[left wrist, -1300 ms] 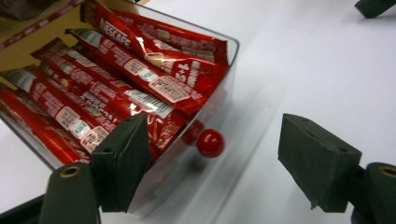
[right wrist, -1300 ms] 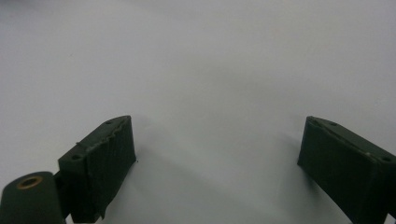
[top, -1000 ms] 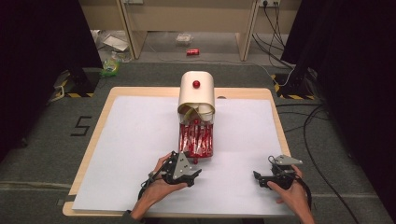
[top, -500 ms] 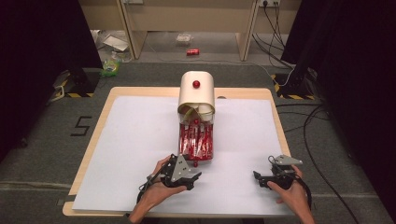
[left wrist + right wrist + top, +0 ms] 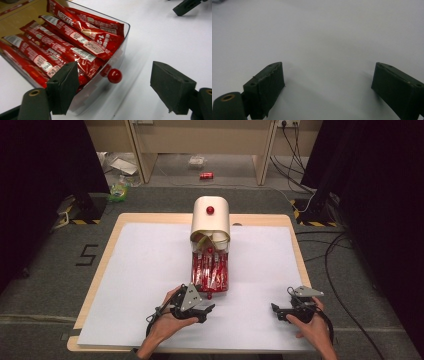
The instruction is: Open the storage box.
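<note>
Grey carpeted floor (image 5: 50,285) around a pale wooden table (image 5: 102,270) under a white sheet (image 5: 145,270), as given by the high view; cream round-topped dispenser box (image 5: 210,222) at the far middle, with its clear plastic drawer (image 5: 212,289) pulled out toward the person and packed with red coffee-stick sachets (image 5: 210,270); left gripper (image 5: 206,313) just beside the drawer front, right gripper (image 5: 276,312) well apart on the sheet. Left gripper view: left gripper (image 5: 117,85) with jaws wide, just opened a little further, gripping nothing; small red ball knob (image 5: 114,75) on the drawer wall (image 5: 117,55), ahead of and between the pads, untouched; sachets (image 5: 75,37) heaped to the rim. Likely faults from here: closing off-centre and pinching the thin wall instead of the knob; pads slipping off the round knob; pushing askew and jamming the drawer, shifting the light box, or snagging a sachet riding above the rim. Right gripper view: right gripper (image 5: 327,82) with jaws spread wide and empty over bare sheet, probably too far off to steady the box.
</note>
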Demonstrator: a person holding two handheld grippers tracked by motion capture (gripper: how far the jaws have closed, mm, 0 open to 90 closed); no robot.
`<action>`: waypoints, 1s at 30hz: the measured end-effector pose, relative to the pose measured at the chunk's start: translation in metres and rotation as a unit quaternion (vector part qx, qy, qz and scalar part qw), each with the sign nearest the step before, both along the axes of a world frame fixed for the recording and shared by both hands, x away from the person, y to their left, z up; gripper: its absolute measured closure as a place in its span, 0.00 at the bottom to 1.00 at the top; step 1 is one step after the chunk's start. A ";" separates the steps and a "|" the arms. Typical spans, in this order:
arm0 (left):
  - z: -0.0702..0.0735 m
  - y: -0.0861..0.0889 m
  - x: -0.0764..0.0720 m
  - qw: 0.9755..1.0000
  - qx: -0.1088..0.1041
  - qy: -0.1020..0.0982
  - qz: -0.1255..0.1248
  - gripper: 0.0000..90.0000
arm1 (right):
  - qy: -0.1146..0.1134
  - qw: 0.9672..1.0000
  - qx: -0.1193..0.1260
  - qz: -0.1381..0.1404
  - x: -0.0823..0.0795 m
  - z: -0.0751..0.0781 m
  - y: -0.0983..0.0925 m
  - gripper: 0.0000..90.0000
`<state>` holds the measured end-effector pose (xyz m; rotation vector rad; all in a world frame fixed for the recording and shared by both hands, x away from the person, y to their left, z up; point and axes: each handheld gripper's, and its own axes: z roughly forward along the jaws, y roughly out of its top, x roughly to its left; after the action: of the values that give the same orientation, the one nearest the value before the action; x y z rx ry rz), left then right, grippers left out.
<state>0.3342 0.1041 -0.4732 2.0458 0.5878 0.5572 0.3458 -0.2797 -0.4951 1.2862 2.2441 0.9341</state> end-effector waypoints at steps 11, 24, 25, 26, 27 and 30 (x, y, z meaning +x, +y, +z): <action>0.011 0.004 0.002 1.000 -0.026 -0.006 0.013 0.19 | 0.000 1.000 0.001 0.000 0.000 0.000 0.000 0.12; 0.019 -0.004 0.017 0.998 -0.042 -0.027 0.049 0.17 | 0.000 1.000 0.001 0.000 0.000 0.000 0.000 0.12; 0.020 -0.004 0.018 0.997 -0.045 -0.027 0.052 0.17 | 0.000 1.000 0.001 0.000 0.000 0.000 0.000 0.12; 0.021 -0.005 0.019 0.997 -0.047 -0.028 0.054 0.17 | 0.000 1.000 0.001 0.000 0.000 0.000 0.000 0.12; 0.021 -0.005 0.020 0.997 -0.049 -0.029 0.056 0.17 | 0.000 1.000 0.001 0.000 0.000 0.000 0.000 0.12; 0.022 -0.005 0.023 0.997 -0.053 -0.027 0.057 0.17 | 0.000 1.000 0.000 0.000 0.000 0.000 0.000 0.12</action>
<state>0.3572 0.0991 -0.4510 1.9001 0.6911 0.6339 0.3458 -0.2797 -0.4952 1.2864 2.2440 0.9349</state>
